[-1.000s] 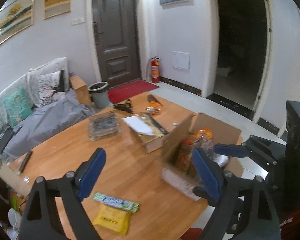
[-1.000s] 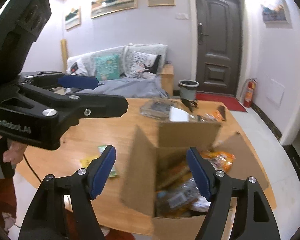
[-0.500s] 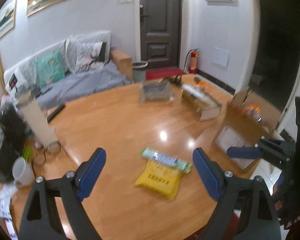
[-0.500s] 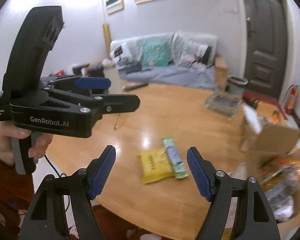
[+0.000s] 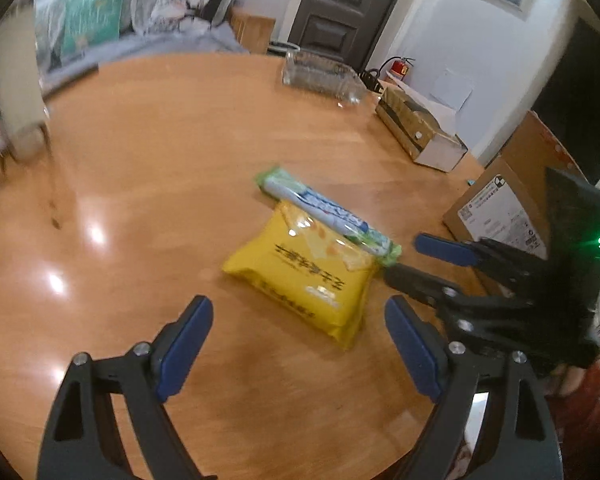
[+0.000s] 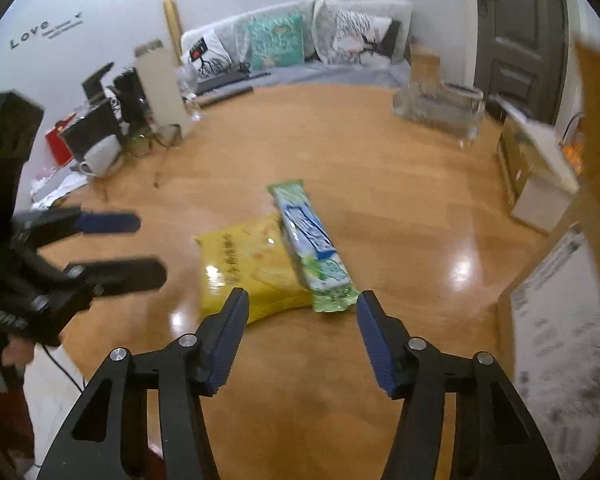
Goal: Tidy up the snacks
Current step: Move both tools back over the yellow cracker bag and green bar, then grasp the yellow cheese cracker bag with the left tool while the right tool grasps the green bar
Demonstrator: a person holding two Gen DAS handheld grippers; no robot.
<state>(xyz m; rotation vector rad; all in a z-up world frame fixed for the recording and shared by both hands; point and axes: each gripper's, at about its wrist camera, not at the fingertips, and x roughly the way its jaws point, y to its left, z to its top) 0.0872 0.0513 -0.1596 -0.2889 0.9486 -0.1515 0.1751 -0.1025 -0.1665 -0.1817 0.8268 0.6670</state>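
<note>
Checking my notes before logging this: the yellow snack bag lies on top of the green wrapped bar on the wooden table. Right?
Not quite. The green wrapped bar lies on top of the yellow snack bag, along one edge, as the right wrist view shows. Both are on the wooden table.

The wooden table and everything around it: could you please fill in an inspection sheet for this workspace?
Surface: glossy round wooden table, glare spots.
Job's things: yellow snack pouch lying flat; green-and-blue wrapped snack bar overlapping its edge; brown cardboard box at the table's edge.
Clutter: clear plastic container, open paper box, white mug.
Grippers: left gripper open, empty; right gripper open, empty, jaws just narrowing.
Cables: black cable under the left gripper.
Surroundings: grey sofa with cushions, dark door.
</note>
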